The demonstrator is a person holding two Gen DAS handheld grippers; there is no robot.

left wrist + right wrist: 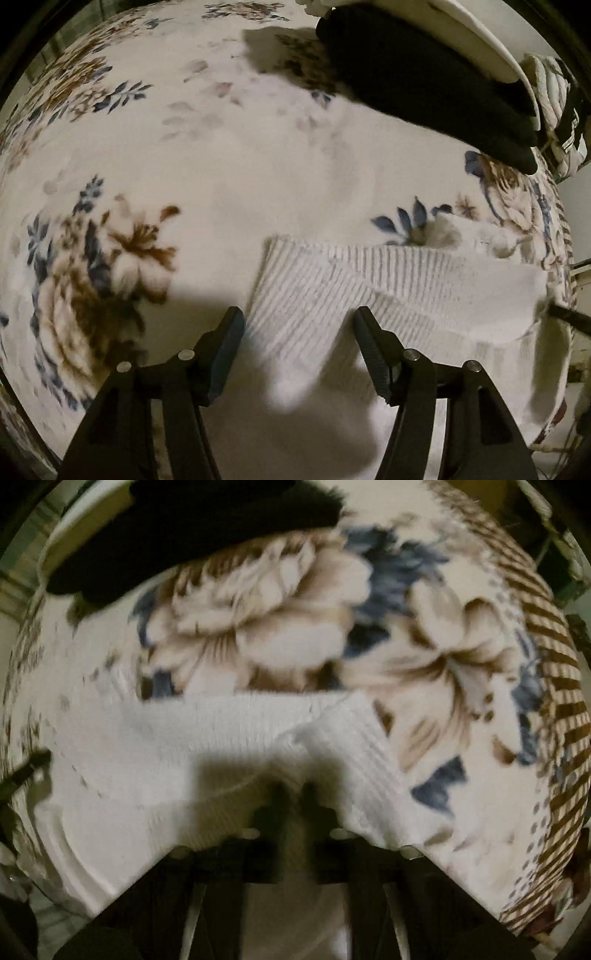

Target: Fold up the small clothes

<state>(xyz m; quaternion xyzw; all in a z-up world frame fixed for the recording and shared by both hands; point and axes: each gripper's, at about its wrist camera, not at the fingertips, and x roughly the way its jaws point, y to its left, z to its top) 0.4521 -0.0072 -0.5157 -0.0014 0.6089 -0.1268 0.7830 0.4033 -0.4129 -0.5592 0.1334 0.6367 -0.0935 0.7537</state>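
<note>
A white ribbed knit garment (388,288) lies on a floral blanket (184,147). My left gripper (299,325) is open, its fingers straddling the garment's left ribbed edge, just above the cloth. In the right wrist view the same white garment (221,731) lies in front, with one ribbed corner folded over. My right gripper (293,794) is nearly closed, its dark fingers close together on a fold of the white cloth; the view is blurred and shadowed. The tip of the right gripper (569,314) shows at the garment's right end in the left wrist view.
A stack of folded black clothes (424,81) with a white piece (480,33) on it lies at the back right of the blanket, also seen in the right wrist view (184,528). The blanket's brown striped border (554,686) marks its right edge.
</note>
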